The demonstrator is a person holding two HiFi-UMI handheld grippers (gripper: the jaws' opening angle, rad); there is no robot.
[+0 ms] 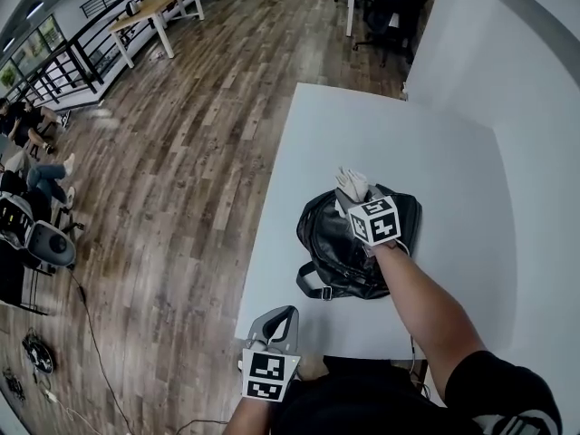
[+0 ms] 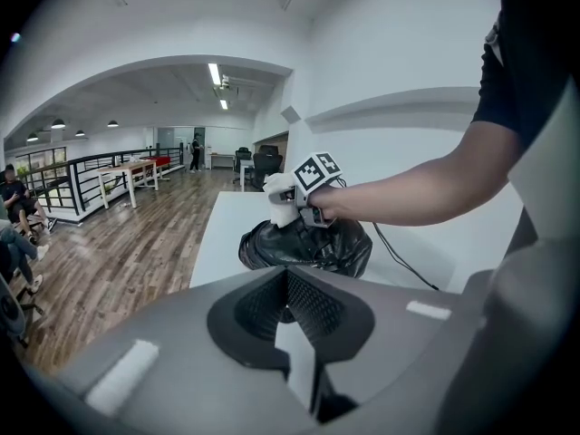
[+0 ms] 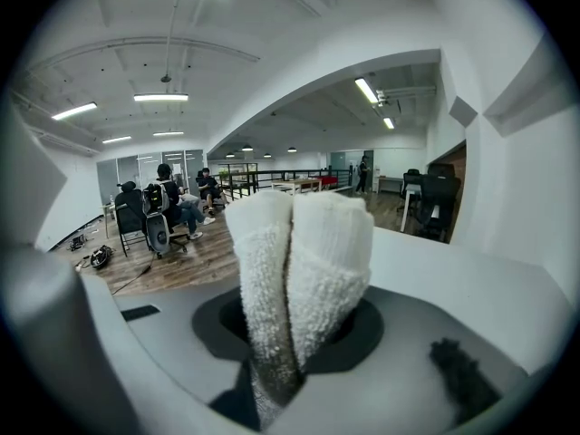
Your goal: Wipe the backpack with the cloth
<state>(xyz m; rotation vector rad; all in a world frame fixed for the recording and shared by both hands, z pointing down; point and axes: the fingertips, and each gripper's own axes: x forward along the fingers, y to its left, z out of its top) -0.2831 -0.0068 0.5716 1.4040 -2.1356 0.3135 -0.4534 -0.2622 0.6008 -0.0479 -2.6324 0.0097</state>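
Note:
A black, glossy backpack (image 1: 349,254) lies slumped on the white table (image 1: 435,161), seen also from the left gripper view as the backpack (image 2: 308,247). My right gripper (image 1: 352,204) hovers over the bag's far upper edge, shut on a folded white terry cloth (image 1: 352,184). In the right gripper view the cloth (image 3: 299,270) stands up between the jaws and hides the bag. My left gripper (image 1: 272,326) is held at the table's near edge, away from the bag, with its jaws together and nothing in them (image 2: 294,329).
A white wall (image 1: 535,71) borders the table on the right. Wooden floor (image 1: 181,179) lies to the left, with desks, office chairs and seated people farther off. A thin cable (image 2: 408,261) trails on the table beside the bag.

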